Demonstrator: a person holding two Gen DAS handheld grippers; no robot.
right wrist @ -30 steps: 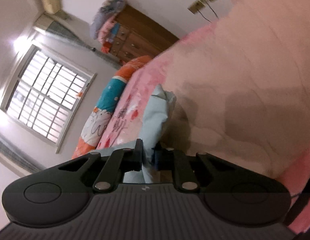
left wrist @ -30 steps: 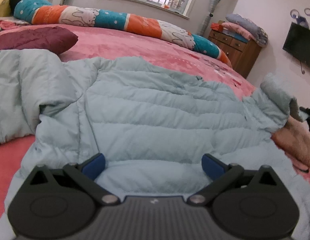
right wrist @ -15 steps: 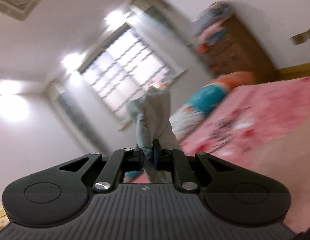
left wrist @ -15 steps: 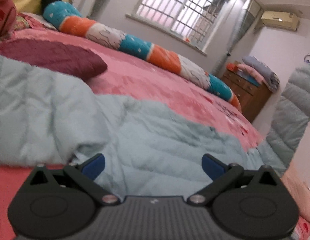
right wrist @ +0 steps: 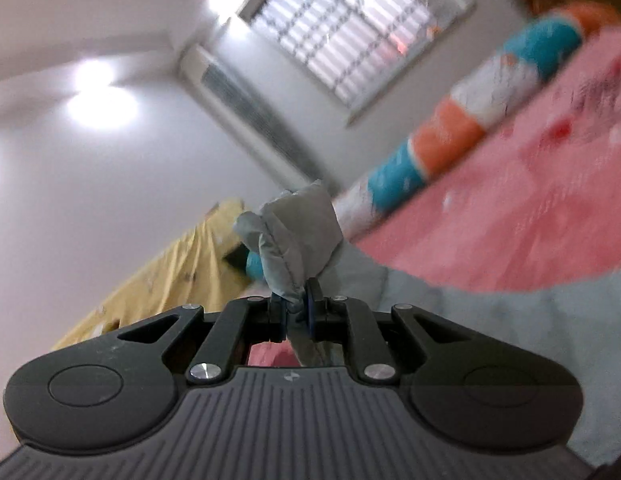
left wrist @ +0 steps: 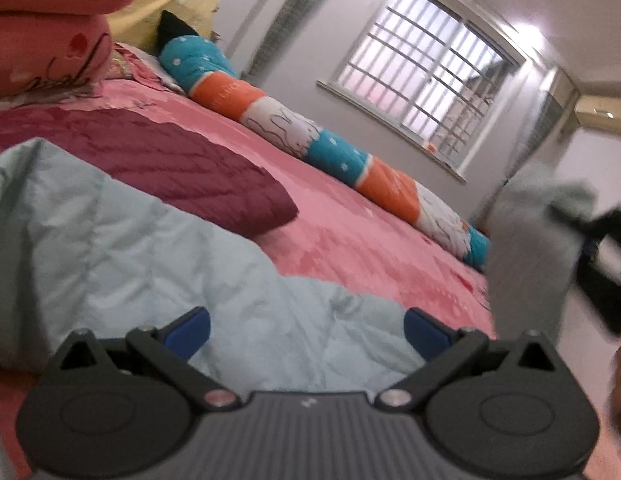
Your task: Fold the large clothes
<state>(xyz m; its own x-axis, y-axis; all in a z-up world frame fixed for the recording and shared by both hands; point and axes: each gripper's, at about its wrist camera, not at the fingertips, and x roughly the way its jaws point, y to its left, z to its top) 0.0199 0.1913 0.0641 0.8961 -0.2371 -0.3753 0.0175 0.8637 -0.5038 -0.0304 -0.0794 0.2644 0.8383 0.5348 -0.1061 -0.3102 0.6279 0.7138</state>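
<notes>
The pale blue puffer jacket (left wrist: 142, 256) lies spread on the pink bed (left wrist: 350, 232). One sleeve (right wrist: 298, 236) is raised off it, pinched in the right claw (right wrist: 296, 314). The left claw (left wrist: 306, 330) hangs over the jacket, fingers spread and holding nothing. A maroon pillow (left wrist: 178, 168) lies beside the jacket, and a striped bolster (left wrist: 310, 136) lies along the bed's far edge beneath the barred window (left wrist: 426, 68).

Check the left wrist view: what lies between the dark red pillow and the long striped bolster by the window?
Only bare pink bedspread separates the dark red pillow from the striped bolster, as the left wrist view shows.
</notes>
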